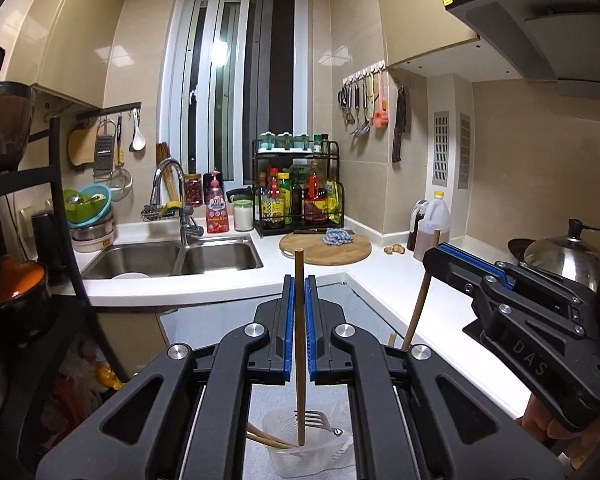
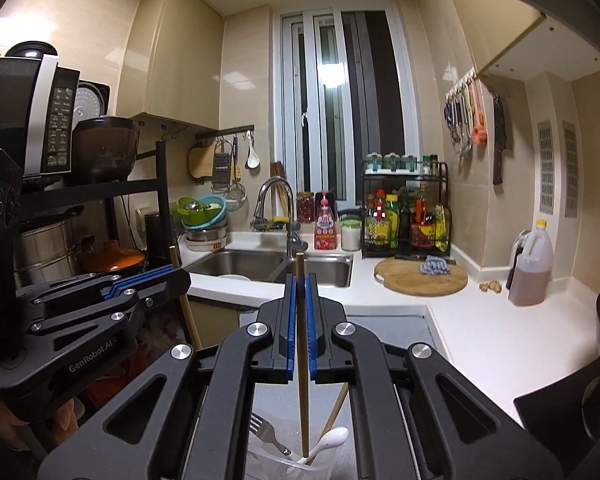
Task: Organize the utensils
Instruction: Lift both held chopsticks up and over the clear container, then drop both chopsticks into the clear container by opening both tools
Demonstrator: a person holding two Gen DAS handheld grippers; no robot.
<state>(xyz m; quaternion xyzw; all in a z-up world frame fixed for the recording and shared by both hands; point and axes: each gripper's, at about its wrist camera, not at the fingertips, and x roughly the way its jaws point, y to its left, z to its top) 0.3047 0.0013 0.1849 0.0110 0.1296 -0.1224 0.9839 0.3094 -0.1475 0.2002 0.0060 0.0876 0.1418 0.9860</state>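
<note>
A single wooden chopstick (image 1: 299, 344) was held upright, clenched between the blue pads of the left gripper (image 1: 299, 292), its lower tip hanging just above a clear plastic cup (image 1: 300, 452); a second chopstick (image 2: 302, 360) was clamped the same way in the right gripper (image 2: 299, 296), its tip lowered toward the same cup (image 2: 288, 466). The near-vertical hold was judged to suit a straight drop into the narrow container, or a lift out of it; which was intended could not be told. Inside the cup a metal fork (image 2: 266, 436) and a white spoon (image 2: 327, 442) were seen leaning on the wall, beside further wooden sticks, so that sorting of the utensils appeared only partly done. The cup was seen low and close under both grippers, which were held side by side above it, on what appeared to be a pale surface. Beyond the cup lay the white countertop (image 1: 440, 304), with the steel double sink (image 1: 172, 258) behind and to its left and a round wooden cutting board (image 1: 324, 248) behind and to its right. A rack of sauce bottles (image 1: 298, 188) stood farther back, under the window.
</note>
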